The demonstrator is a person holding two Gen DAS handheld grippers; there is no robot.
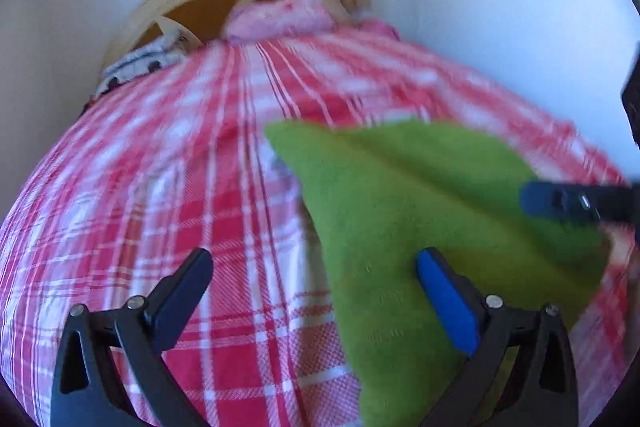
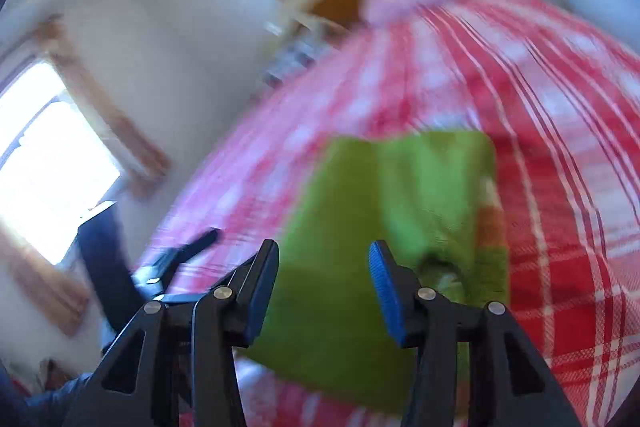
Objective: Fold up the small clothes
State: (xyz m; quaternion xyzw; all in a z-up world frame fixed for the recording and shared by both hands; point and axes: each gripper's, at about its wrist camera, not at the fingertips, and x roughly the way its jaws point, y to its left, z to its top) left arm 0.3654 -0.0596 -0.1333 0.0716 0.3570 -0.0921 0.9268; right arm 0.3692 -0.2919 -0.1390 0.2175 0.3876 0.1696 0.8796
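both tongs, left tongs and right tongs, gape empty above the green fleece garment (folded) on the red-and-white plaid bed.

You have one small green cloth in front of you, a fuzzy, towel-like piece in plain bright green, lying flat on the red-and-white checked bedspread toward the near end of the bed. From your left side it shows a far corner pointing up the bed and a soft crease running across it. From your right side it looks roughly rectangular, with a second layer lying over part of it.
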